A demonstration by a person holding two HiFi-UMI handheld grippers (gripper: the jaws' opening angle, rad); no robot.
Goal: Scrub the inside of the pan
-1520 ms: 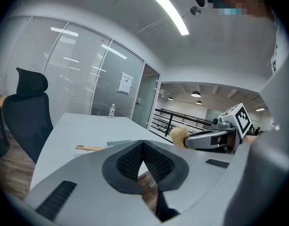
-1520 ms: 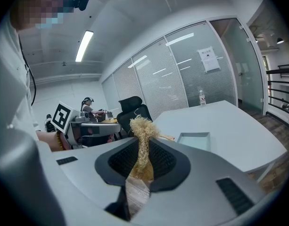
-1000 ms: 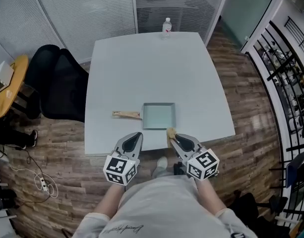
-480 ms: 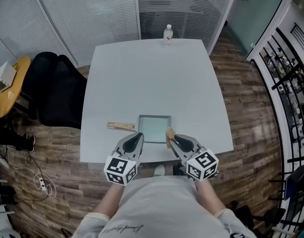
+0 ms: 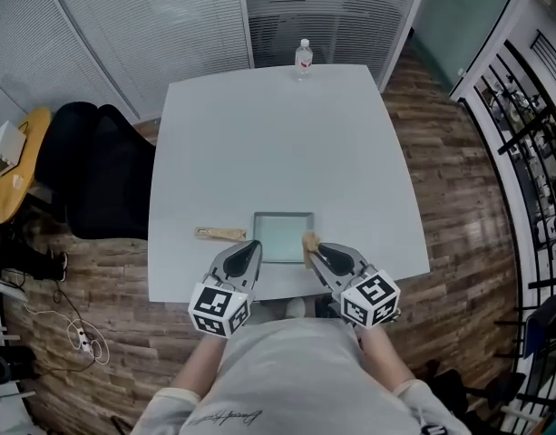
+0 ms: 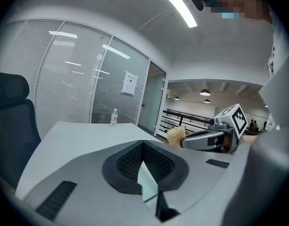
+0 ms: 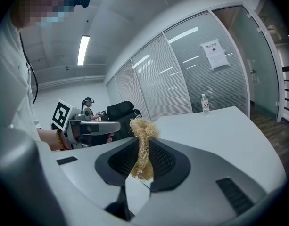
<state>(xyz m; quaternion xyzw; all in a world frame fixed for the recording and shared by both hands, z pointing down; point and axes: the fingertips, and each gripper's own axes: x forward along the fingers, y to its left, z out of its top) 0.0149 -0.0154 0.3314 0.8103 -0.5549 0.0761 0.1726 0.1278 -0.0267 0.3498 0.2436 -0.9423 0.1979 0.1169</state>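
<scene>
Your right claw (image 5: 314,250) pinches the scrubber (image 7: 142,140), and the left claw (image 6: 142,149) is closed and empty. The bottle (image 5: 303,54) sits across the table (image 5: 259,134), with a chair (image 5: 105,170) off to the left. Only the head view shows the pan (image 5: 284,236) handle (image 5: 221,234).

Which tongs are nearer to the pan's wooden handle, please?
Left. The left tongs are close beside the wooden handle; the right tongs are across the pan from it.

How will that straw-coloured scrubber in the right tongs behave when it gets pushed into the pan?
Probably soft and springy: the scrubber is a loose fibrous tuft, pinched narrow where the right tongs clamp it. It is likely very light, so it should squash and splay against the pan rather than shove it along. Its frayed top suggests stray fibres may shed.
</scene>
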